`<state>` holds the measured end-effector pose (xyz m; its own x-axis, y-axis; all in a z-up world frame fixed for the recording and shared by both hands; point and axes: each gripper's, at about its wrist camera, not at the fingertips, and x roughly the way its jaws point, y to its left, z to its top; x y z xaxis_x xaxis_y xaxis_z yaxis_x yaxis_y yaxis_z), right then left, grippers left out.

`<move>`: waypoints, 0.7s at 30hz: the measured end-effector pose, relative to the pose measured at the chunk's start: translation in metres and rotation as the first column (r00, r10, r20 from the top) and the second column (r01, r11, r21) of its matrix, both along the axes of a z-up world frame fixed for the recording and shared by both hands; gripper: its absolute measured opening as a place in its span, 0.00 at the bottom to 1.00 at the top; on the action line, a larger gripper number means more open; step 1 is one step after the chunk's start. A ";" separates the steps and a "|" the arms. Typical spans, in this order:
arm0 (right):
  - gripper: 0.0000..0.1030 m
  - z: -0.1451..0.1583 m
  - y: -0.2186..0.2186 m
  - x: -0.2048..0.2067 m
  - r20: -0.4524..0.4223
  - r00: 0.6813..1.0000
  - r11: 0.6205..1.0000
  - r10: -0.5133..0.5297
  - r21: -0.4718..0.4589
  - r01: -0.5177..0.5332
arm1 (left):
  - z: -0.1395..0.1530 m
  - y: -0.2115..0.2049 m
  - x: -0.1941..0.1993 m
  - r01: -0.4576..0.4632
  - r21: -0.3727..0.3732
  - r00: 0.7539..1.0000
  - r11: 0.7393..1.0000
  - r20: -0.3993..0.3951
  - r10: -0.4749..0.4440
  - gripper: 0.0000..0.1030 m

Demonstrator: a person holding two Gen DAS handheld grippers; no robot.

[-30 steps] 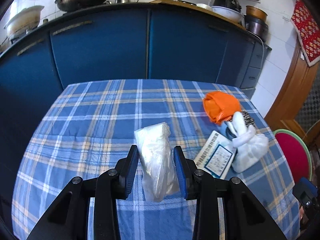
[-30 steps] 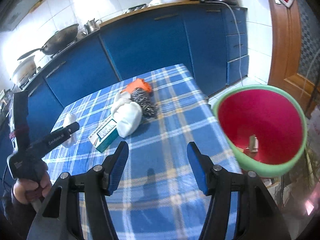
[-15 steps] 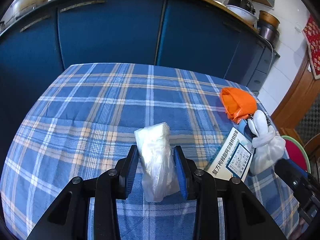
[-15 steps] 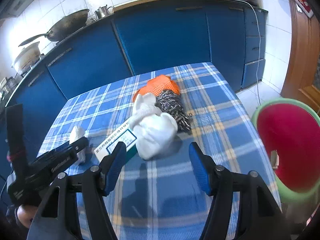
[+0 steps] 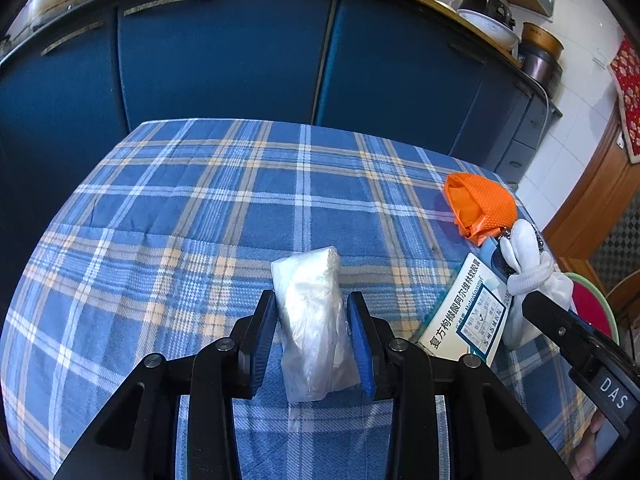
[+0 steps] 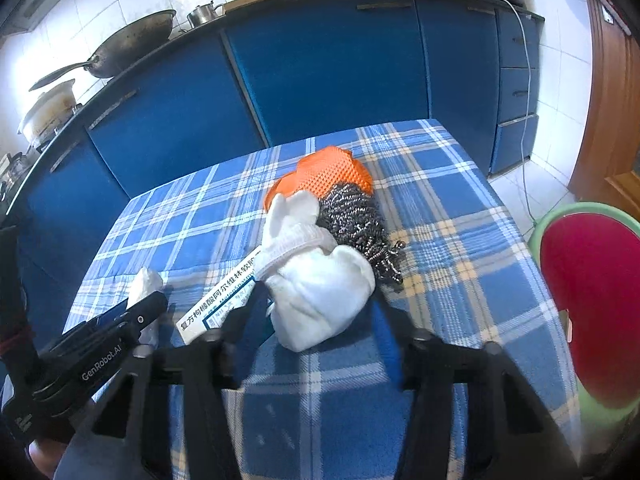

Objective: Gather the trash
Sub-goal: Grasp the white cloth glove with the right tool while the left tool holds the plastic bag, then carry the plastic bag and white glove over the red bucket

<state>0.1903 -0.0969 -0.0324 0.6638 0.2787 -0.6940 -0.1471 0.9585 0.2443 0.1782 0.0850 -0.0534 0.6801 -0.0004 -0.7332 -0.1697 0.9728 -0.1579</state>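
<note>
Blue plaid tablecloth (image 5: 168, 216), kitchen cabinets behind. Left gripper (image 5: 316, 336) is clamped on a crumpled clear plastic bag (image 5: 312, 320), pads squeezing both sides. Right gripper (image 6: 320, 316) is closing around the knotted white bundle (image 6: 320, 292), which sits between its fingers, not yet pinched.

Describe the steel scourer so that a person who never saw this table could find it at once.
Look at the plaid tablecloth, at the small pile near its right side. The steel scourer lies there, beside the orange mesh bag and the knotted white bag. It alone is shiny, grey, coiled metal.
</note>
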 end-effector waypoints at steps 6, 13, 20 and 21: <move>0.23 0.007 0.001 -0.009 0.027 0.999 1.000 0.016 -0.013 -0.016 | 0.000 0.000 0.000 -0.001 -0.002 1.000 1.000 -0.001 0.001 0.36; 0.21 0.024 -0.003 -0.033 0.083 0.996 1.000 0.025 0.003 -0.026 | 0.000 0.001 0.001 -0.002 -0.009 1.000 1.000 -0.003 0.002 0.36; 0.21 0.036 -0.010 -0.056 0.112 0.993 0.999 0.027 0.023 -0.030 | 0.001 0.000 0.001 -0.002 -0.008 1.000 1.000 -0.001 0.002 0.36; 0.21 0.038 -0.012 -0.059 0.117 0.993 0.999 0.024 0.025 -0.027 | 0.002 0.000 0.000 -0.002 -0.007 1.000 1.000 0.001 0.002 0.36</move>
<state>0.1311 -0.1086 0.0057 0.7321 0.3143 -0.6044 -0.2006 0.9473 0.2497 0.1785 0.0849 -0.0519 0.6807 -0.0047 -0.7325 -0.1711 0.9713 -0.1652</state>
